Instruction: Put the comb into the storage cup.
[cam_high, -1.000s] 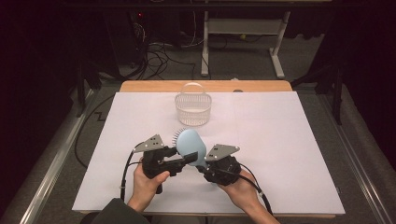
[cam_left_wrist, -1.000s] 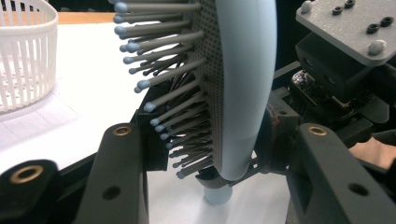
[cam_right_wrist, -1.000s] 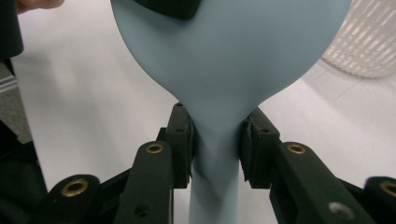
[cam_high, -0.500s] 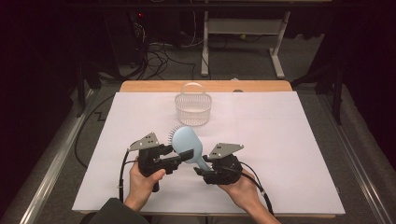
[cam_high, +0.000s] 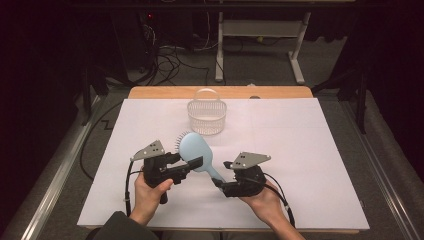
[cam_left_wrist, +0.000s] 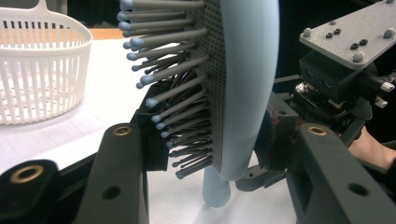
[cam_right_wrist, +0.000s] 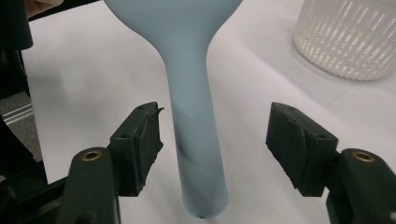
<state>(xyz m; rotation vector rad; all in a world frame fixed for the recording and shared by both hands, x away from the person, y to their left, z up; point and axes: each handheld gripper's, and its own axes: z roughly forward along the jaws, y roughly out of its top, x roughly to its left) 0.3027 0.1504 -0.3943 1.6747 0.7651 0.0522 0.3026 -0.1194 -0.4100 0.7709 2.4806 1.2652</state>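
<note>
Left gripper (cam_high: 186, 165) fingers clamped on pale blue hairbrush (cam_high: 195, 152) head, right gripper (cam_right_wrist: 215, 144) fingers just opened, flanking handle untouched

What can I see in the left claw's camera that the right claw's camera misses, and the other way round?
Left gripper view alone: the brush's bristles, pinched with the head between the left claw, and the right claw's grey plate.

Right gripper view alone: the full handle down to its end, standing free between the right claw, whose jaws have just been opening.

Both: the blue brush, the white basket and the white table.
</note>
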